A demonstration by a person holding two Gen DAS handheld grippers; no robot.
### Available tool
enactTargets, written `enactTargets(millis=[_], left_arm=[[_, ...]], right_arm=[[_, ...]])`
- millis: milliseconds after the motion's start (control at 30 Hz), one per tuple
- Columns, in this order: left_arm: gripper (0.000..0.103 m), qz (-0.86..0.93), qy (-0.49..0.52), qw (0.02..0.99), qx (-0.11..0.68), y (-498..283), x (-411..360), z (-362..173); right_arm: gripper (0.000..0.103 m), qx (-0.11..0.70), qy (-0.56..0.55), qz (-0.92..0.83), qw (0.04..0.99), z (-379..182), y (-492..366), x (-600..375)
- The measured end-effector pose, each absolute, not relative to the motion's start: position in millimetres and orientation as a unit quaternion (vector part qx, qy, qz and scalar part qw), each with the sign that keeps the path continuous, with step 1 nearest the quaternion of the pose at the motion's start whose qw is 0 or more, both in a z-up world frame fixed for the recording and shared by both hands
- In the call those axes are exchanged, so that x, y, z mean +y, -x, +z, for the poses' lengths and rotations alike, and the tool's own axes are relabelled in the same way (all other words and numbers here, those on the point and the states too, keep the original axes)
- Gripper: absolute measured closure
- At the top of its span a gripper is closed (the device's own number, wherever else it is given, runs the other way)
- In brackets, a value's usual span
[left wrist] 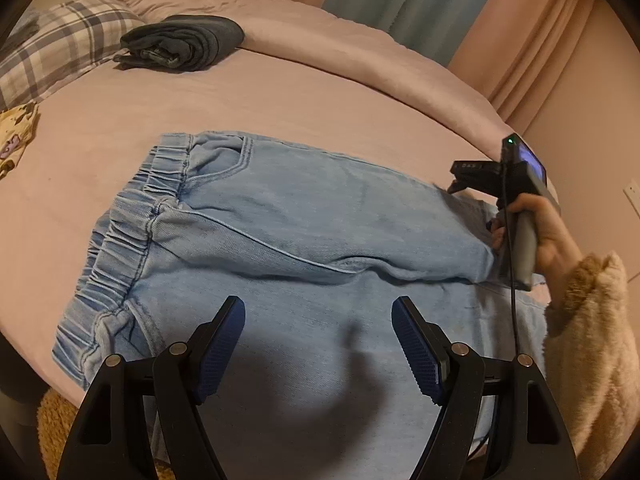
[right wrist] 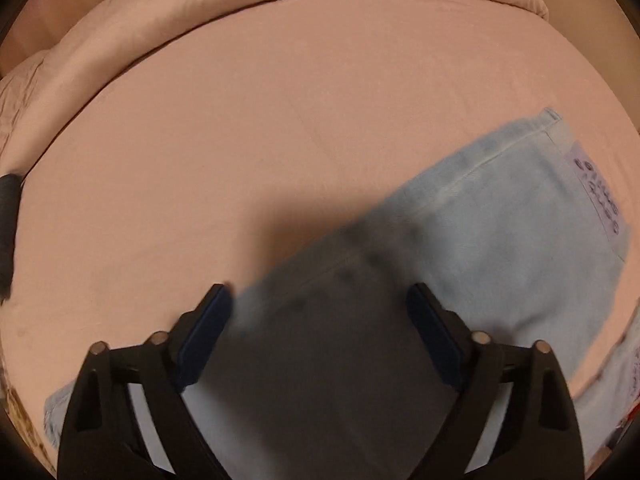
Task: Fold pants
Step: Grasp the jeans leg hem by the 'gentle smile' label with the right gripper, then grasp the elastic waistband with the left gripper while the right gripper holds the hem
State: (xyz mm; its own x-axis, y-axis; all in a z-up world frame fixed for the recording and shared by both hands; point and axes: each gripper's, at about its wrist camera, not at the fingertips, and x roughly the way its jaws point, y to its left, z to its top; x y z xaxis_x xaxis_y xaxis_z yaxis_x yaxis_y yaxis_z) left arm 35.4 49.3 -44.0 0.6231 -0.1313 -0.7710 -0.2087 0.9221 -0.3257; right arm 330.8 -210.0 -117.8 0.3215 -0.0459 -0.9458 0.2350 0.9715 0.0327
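light-blue jeans lay flat on bed for folding | left hand-held gripper gaped empty above seat | right hand-held gripper wide, empty, over leg

White patch on the light denim pants, dark lettering too blurred to read

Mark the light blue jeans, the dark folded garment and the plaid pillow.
light blue jeans (left wrist: 304,216): left wrist view, upper leg panel.
dark folded garment (left wrist: 184,42): left wrist view, its top fold.
plaid pillow (left wrist: 60,44): left wrist view, its middle.
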Motion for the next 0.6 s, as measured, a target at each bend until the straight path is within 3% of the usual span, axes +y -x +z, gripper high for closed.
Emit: enactTargets(millis=[67, 133, 167, 200, 300, 367, 600], left_arm=[[0.025, 0.024, 0.198, 0.879, 0.434, -38, 52, -46], [0.025, 0.026, 0.202, 0.876, 0.436, -38, 53, -48], [0.025, 0.027, 0.205, 0.876, 0.437, -38, 54, -48], [0.025, 0.029, 0.208, 0.875, 0.436, -38, 55, -48], [0.025, 0.029, 0.220, 0.875, 0.430, -35, 57, -45], [0.025, 0.023, 0.227, 0.878, 0.421, -33, 58, -42], [0.025, 0.014, 0.271, 0.884, 0.380, -27, 66, -25]], right_arm=[[0.011, 0.569, -0.056, -0.089, 0.815, -120, -331, -204], [0.031, 0.560, -0.062, -0.096, 0.821, -117, -327, -206], [0.057, 0.547, -0.074, -0.107, 0.827, -112, -322, -211], [0.075, 0.536, -0.079, -0.114, 0.833, -106, -318, -217], [0.090, 0.523, -0.121, -0.088, 0.839, -101, -305, -235], [0.096, 0.507, -0.168, -0.061, 0.843, -98, -293, -249], [0.098, 0.366, -0.309, 0.066, 0.876, -35, -169, -287]])
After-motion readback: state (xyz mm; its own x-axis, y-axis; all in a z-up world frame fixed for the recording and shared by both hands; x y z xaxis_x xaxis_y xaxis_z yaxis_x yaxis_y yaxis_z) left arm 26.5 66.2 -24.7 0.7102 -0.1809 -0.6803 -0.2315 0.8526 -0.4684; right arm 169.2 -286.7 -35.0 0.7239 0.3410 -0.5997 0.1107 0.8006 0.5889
